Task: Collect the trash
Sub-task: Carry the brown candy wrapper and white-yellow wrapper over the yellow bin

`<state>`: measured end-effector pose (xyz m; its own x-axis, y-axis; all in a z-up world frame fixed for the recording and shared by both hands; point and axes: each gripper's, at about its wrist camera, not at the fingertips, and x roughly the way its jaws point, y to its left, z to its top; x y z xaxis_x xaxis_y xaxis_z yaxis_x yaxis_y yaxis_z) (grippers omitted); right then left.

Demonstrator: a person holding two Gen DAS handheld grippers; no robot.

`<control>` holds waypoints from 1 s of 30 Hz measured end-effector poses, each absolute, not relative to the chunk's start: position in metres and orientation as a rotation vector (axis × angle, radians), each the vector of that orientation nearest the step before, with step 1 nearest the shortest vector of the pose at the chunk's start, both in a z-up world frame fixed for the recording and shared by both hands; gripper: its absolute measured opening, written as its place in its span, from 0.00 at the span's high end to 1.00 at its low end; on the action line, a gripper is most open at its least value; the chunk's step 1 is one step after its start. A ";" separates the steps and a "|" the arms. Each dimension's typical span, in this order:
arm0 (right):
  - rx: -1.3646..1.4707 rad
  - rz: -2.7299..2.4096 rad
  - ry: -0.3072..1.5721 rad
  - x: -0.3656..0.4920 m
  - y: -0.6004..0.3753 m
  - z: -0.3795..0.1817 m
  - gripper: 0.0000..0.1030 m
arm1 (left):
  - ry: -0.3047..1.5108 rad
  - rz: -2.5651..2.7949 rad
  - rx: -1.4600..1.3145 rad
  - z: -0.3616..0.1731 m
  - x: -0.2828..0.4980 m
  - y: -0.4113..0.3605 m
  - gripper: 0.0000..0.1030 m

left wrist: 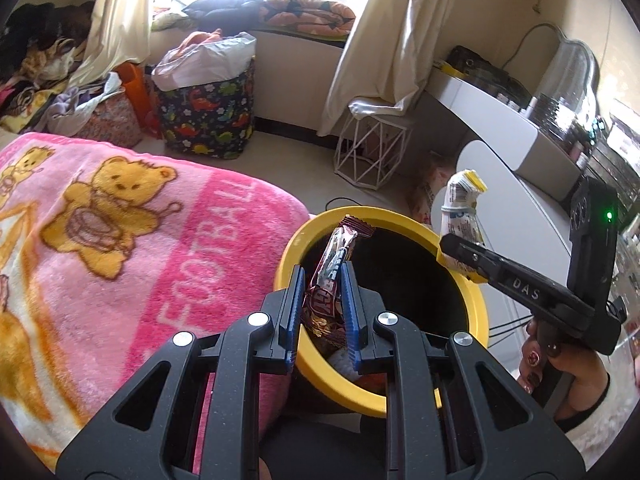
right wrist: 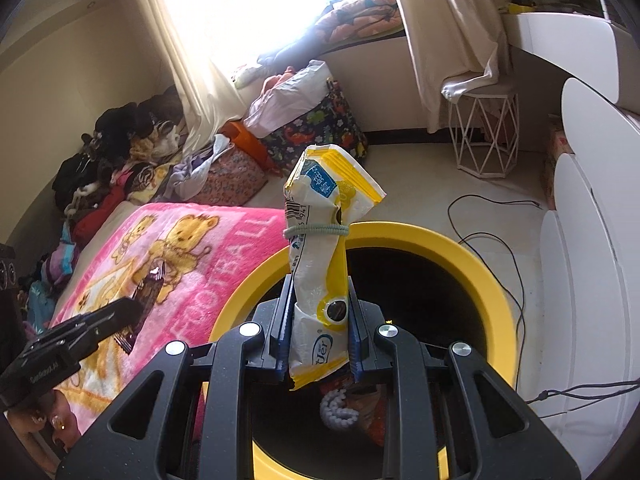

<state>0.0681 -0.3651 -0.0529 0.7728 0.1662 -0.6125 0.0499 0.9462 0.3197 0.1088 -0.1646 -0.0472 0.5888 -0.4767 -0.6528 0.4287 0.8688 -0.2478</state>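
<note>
Above the yellow-rimmed bin (left wrist: pixel 476 300), both tongs carry trash and the step in hand looks like the drop. The left tongs (left wrist: pixel 322 280) are clenched on a dark red snack wrapper (left wrist: pixel 340 252), which stands upright between the blue pads with its top over the bin's near rim. The right tongs (right wrist: pixel 320 300) are clenched on a crumpled white and yellow packet (right wrist: pixel 320 264), tied round its middle with a pale band (right wrist: pixel 316 231); it stands tall over the black mouth of the bin (right wrist: pixel 500 280).

To do this well, I would bring each pair of tongs clearly inside the ring of the rim before letting go. The wrapper sits close to the rim on the side of the pink bear blanket (left wrist: pixel 120 240), so a release there could tip it onto the bed rather than into the bin; moving it further toward the middle seems wise. The packet is long and top-heavy, so lowering it and tilting its upper end down into the opening should keep it from catching on the rim. Some rubbish already lies at the bottom (right wrist: pixel 340 408), so there is room. Opening one pair at a time would let each fall be checked. Both items are light and crinkly and may cling to the pads, so opening the tongs fully should help.
</note>
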 end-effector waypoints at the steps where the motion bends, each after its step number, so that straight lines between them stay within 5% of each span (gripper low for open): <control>1: 0.331 0.059 0.686 0.067 -0.367 -0.053 0.79 | 0.780 -0.536 -0.061 -0.047 0.108 -0.168 0.87; 30: 0.380 0.033 0.754 0.069 -0.400 -0.065 0.79 | 0.865 -0.702 0.069 -0.084 0.092 -0.235 0.87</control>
<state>0.0686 -0.3997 -0.0651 0.7316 0.1642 -0.6616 0.1056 0.9315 0.3480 0.0923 -0.2351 -0.0841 0.4410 -0.5381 -0.7183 0.5921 0.7759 -0.2177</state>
